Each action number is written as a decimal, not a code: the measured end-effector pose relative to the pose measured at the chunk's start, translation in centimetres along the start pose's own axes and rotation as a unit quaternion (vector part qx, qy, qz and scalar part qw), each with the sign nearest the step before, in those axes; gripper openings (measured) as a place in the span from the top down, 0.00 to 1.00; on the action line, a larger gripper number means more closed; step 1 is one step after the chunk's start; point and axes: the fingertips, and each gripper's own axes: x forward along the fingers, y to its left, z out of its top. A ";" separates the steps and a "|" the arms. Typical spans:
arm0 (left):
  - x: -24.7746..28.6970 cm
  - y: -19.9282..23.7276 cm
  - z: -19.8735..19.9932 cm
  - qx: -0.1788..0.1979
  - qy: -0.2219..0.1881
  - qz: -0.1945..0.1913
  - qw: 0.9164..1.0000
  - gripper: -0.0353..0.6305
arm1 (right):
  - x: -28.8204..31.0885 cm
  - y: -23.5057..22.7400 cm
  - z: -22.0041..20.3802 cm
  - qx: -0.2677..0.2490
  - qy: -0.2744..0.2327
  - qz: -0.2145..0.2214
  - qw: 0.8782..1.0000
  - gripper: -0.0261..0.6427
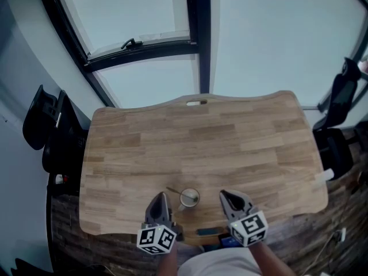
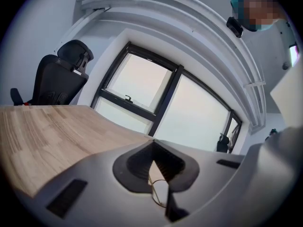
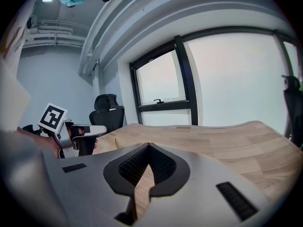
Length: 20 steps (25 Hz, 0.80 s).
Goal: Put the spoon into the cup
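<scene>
A small metal cup (image 1: pixel 190 198) stands near the front edge of the wooden table (image 1: pixel 230 137). The spoon (image 1: pixel 172 190) sits in it, its thin handle leaning out to the left. My left gripper (image 1: pixel 160 198) hovers just left of the cup, jaws shut with nothing held. Level with it, my right gripper (image 1: pixel 226 196) hangs to the cup's right, also shut and empty. In the left gripper view the cup's rim (image 2: pixel 161 193) shows under the shut jaws. The right gripper view shows the spoon handle's tip (image 3: pixel 115 143) beside the left gripper (image 3: pixel 75 135).
Black office chairs stand left (image 1: pixel 49 131) and right (image 1: pixel 339 111) of the table. A large window (image 1: pixel 144 45) lies beyond the far edge. A dark blue object (image 1: pixel 210 232) sits at the near table edge between the grippers.
</scene>
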 end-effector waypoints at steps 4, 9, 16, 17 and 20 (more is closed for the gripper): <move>-0.8 -0.5 0.0 0.007 0.005 -0.008 1.000 0.94 | -0.8 0.8 0.4 -0.006 -0.009 -0.001 1.000 0.97; -1.4 -0.9 0.4 0.010 0.003 -0.018 1.000 0.94 | -1.5 1.4 0.8 -0.001 -0.020 -0.003 1.000 0.97; -1.6 -1.2 0.3 0.014 0.012 -0.029 0.999 0.94 | -1.8 1.7 1.0 -0.009 -0.028 -0.006 1.000 0.97; -1.7 -1.2 0.3 0.014 0.012 -0.032 0.999 0.94 | -1.7 1.8 1.1 -0.010 -0.029 -0.006 1.000 0.97; -1.8 -1.1 0.2 0.017 0.013 -0.034 0.999 0.94 | -1.6 2.2 1.4 -0.013 -0.031 -0.003 0.999 0.97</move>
